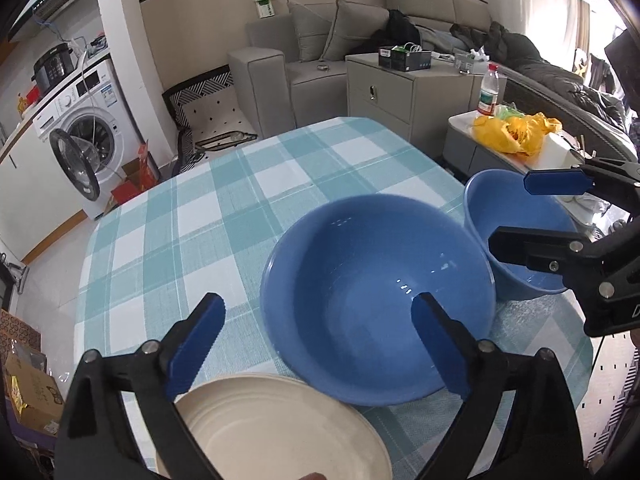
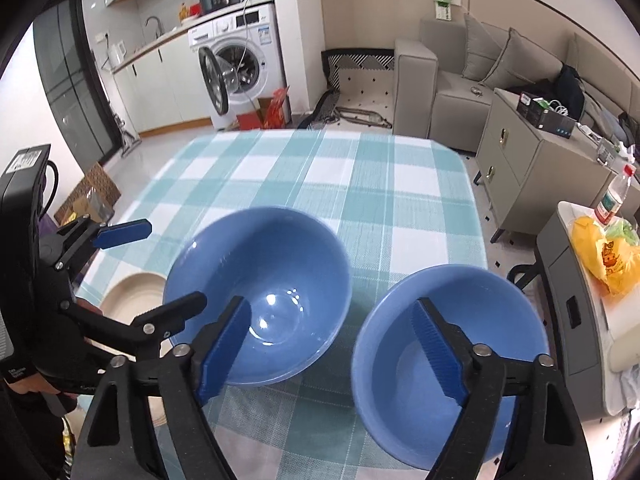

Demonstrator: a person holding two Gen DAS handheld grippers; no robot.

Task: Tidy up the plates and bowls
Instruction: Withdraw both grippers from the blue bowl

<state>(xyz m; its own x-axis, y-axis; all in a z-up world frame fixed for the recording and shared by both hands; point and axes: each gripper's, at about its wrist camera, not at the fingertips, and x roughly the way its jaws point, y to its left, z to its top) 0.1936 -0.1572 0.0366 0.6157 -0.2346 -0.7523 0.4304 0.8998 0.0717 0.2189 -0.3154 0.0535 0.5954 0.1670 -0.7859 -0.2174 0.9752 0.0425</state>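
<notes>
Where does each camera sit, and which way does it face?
Left wrist: sits on the left gripper, looks forward over the table toward the sofa; shows its own open fingers, and the right gripper at the right edge.
Right wrist: sits on the right gripper, faces the washing machine; shows its own open fingers, and the left gripper at the left edge.
Shared: the large blue bowl, the small blue bowl, the cream plate.

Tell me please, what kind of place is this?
Most likely a small home apartment, with living room and kitchen open to each other: a grey sofa, a washing machine under a kitchen counter, and a dining table with a checked cloth.
</notes>
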